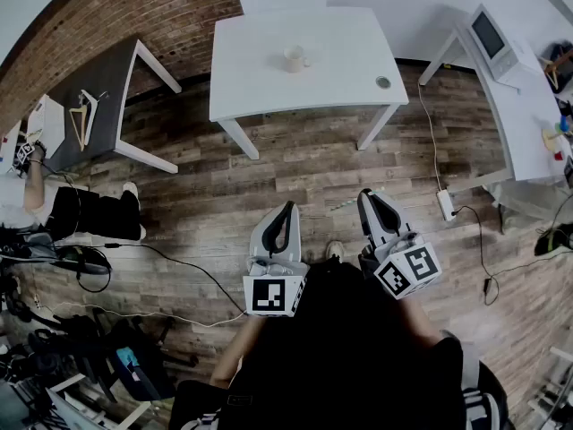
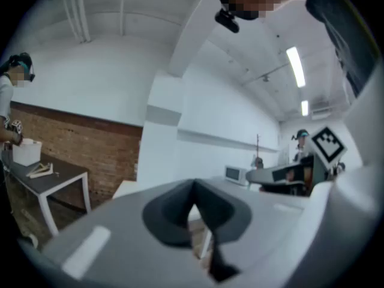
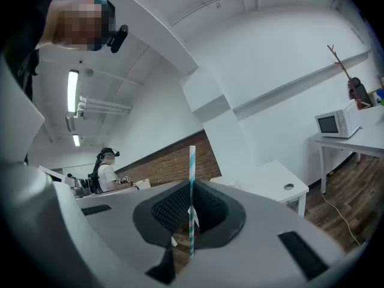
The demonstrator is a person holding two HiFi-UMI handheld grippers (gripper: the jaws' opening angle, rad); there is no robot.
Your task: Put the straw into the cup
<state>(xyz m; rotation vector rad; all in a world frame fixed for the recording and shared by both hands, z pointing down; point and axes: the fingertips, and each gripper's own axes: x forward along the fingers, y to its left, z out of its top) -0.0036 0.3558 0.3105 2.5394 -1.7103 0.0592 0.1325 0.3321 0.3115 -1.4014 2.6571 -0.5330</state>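
A pale cup (image 1: 295, 58) stands near the middle of the white table (image 1: 260, 79) far ahead of me in the head view. Both grippers are held low near my body, well short of that table. My right gripper (image 1: 372, 202) is shut on a white straw with teal stripes (image 3: 192, 185), which stands upright between its jaws (image 3: 191, 215) in the right gripper view. My left gripper (image 1: 286, 213) is to its left with its jaws (image 2: 193, 204) closed together and nothing in them. The cup is hidden behind the jaws in both gripper views.
A small round object (image 1: 383, 82) lies on the white table's right corner. A dark table (image 1: 98, 97) with a hanger (image 1: 82, 115) stands at left, a person (image 1: 63, 211) beside it. A white desk with a microwave (image 1: 492, 34) is at right. Cables and a power strip (image 1: 446, 204) lie on the wood floor.
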